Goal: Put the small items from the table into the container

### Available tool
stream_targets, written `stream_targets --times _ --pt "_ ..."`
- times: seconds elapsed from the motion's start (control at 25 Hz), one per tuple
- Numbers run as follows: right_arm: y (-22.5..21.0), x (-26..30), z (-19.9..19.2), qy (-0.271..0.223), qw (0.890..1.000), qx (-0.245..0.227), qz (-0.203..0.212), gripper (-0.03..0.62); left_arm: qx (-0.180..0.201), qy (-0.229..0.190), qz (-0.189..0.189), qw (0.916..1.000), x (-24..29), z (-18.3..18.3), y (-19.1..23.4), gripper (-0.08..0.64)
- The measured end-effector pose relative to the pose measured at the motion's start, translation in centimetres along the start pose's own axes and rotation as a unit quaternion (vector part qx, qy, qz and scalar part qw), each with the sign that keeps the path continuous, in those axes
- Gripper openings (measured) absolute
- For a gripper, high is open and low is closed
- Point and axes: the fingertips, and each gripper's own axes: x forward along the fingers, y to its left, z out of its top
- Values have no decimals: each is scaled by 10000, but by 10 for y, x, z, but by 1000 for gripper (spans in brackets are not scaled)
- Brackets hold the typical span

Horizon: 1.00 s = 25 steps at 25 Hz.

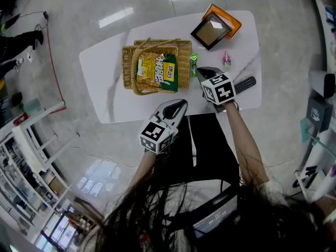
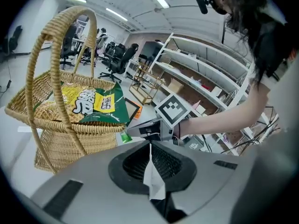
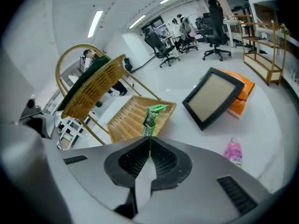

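Green is the colour between the jaws of our right gripper (image 3: 149,143): they are closed tight on the lower edge of a small green packet (image 3: 152,116), which stands up out of the tips, seemingly off the worktop (image 1: 105,62). We judge this thin edge grip suits so flat and light a thing, since the body is left free to drop once we let go.

In the head view the packet hangs just beside the 3 o'clock side of the wicker basket (image 1: 129,67), the container for this task. A short carry toward 9 o'clock should bring it over the rim.

Our left gripper (image 2: 150,146) has its jaws shut together with nothing between them. It waits at the near edge of the worktop, about 7 o'clock from the right one, out of the carry's way.

A yellow and green snack bag (image 1: 157,70) already lies in the basket under the handle. Left on the worktop are a pink bottle (image 1: 227,59) at 1 o'clock from the right gripper and a black remote (image 1: 245,84) at 3 o'clock. Further out at 12 o'clock, a dark framed panel (image 1: 211,31) lies partly on an orange box (image 1: 231,19).
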Motion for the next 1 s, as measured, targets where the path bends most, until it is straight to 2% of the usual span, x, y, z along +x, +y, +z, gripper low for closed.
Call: stream_targets --times 0.16,0.28,0.4,0.48,0.56,0.72,0.88,1.0 --pt "40 21 10 34 9989 -291 364 21 -29 22 63 10000 2 -2 3 6" --pt "55 44 -2 322 9981 -224 477 21 -102 34 90 9999 0 -6 2 6" --pt "57 55 -17 688 9963 -378 345 28 -127 74 98 9998 -2 -10 1 6" --pt "51 55 -20 774 9956 -506 147 72 -118 97 113 9998 -3 -11 2 6" --pt "46 48 -18 668 9968 -442 63 75 -130 94 126 9998 -3 -12 3 6" --pt "30 22 -4 55 9998 -35 -172 74 -104 61 107 9999 -2 -8 4 6" --pt "17 -9 2 -381 9983 225 -386 74 78 103 124 9998 3 -2 2 6" --pt "8 -27 1 -550 9965 280 -569 74 62 118 71 9999 7 4 -2 6"
